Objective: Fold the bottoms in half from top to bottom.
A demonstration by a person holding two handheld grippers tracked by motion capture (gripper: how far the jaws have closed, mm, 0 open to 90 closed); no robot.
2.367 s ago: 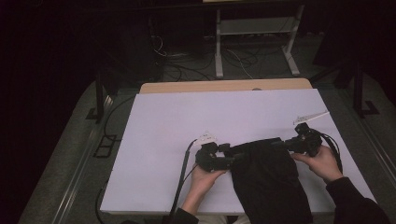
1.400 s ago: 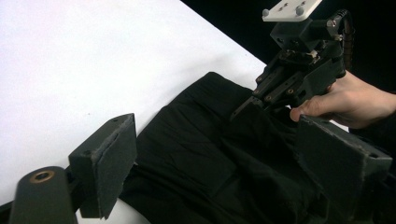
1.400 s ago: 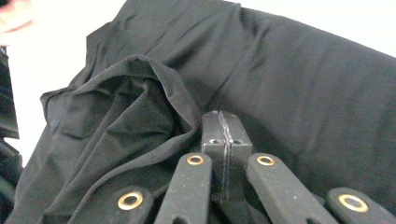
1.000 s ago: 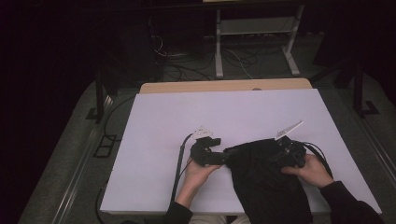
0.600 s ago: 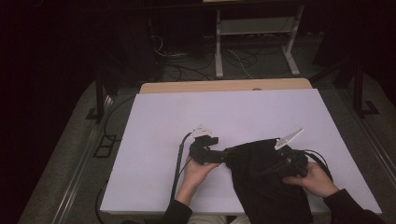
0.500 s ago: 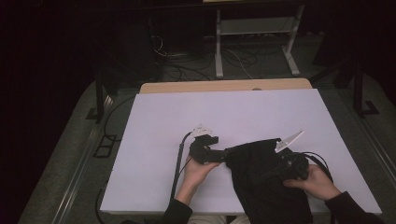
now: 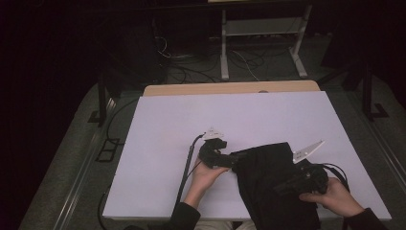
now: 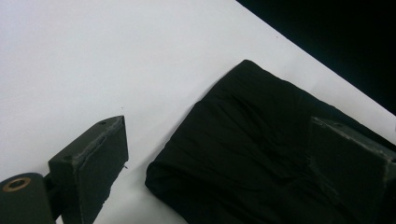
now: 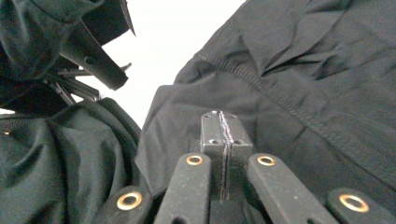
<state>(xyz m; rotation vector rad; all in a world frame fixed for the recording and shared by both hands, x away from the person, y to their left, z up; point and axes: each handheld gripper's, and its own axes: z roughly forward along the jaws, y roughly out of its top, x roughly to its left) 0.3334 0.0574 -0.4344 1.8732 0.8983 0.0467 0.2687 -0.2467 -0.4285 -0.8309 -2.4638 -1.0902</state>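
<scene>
The black garment (image 7: 273,182) lies with its long axis toward the person on the white counter (image 7: 163,129). Left gripper (image 8: 224,177) fingers stand wide around its edge; right gripper (image 9: 223,122) fingers are pressed together, and I cannot tell if cloth is pinched.

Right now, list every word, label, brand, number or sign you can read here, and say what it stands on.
None: no readable text anywhere.
The black garment shows plain cloth and a seam, no label or print.
The white table cover is blank.
The grey plates on the left tool and right tool show no marking that can be read.
</scene>
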